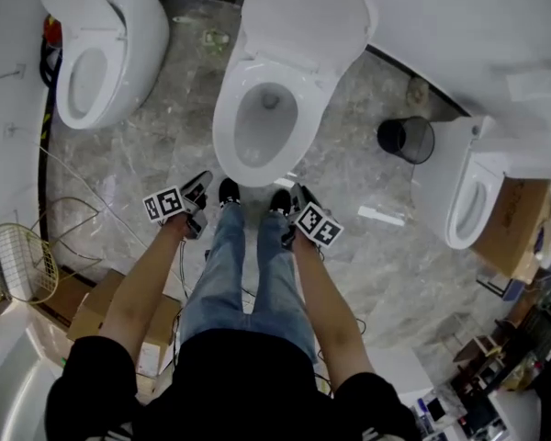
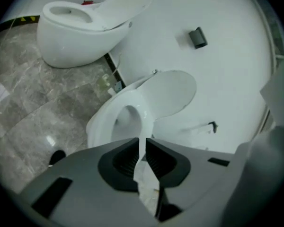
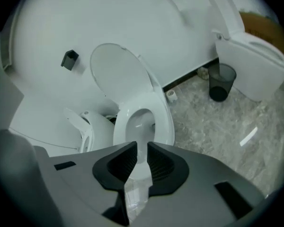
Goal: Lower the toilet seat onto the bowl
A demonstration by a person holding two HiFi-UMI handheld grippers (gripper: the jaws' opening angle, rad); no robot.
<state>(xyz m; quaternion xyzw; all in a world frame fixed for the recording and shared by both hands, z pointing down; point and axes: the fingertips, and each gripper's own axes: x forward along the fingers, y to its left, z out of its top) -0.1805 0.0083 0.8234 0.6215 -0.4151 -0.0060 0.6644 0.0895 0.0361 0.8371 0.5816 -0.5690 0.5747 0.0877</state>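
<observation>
Head view: left hand-held gripper [image 1: 200,191] and right hand-held gripper [image 1: 298,196], both empty with jaws nearly closed, sit at six o'clock of the toilet seat [image 1: 223,131] lying on its bowl [image 1: 262,136].

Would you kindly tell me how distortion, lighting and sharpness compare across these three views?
Head view: evenly lit, sharp, the wall bowed by the wide lens, faint sheen on the marble floor. Left gripper view: heavy fisheye, black corners, the left tool soft up close, the middle toilet clearer. Right gripper view: same fisheye and dark corners.
</observation>
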